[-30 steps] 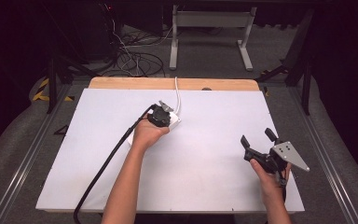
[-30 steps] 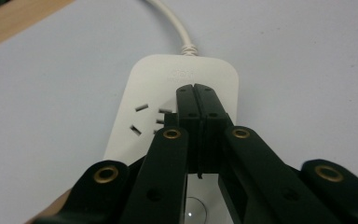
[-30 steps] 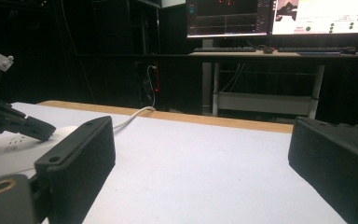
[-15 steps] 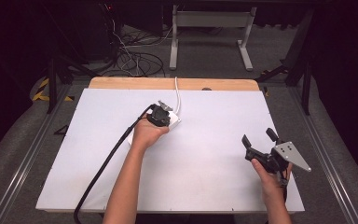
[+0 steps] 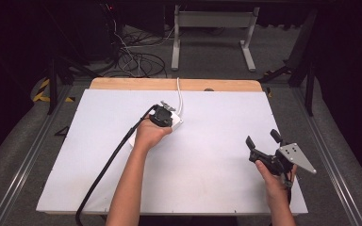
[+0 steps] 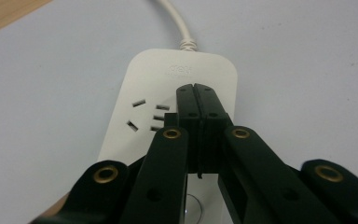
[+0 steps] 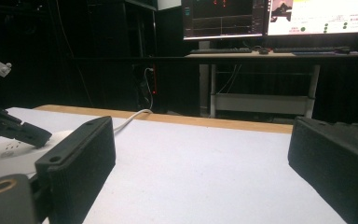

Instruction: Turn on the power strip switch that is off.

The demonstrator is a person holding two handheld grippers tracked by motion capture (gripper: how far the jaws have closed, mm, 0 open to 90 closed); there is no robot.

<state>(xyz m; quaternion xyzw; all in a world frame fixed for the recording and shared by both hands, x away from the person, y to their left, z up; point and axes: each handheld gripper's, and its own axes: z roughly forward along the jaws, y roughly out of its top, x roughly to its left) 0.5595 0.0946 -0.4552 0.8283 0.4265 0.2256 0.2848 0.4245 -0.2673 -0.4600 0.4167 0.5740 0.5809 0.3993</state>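
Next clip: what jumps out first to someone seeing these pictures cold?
The white power strip near the middle of the white table, its cord running off the far edge. The left gripper sits right over it with jaws shut together, tips above the strip's face beside the socket slots; contact cannot be told. Far off at the near right corner, the right gripper stands open with nothing between its jaws.

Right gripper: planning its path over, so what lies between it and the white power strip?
Bare white table top separates the right gripper from the power strip, per the high view.
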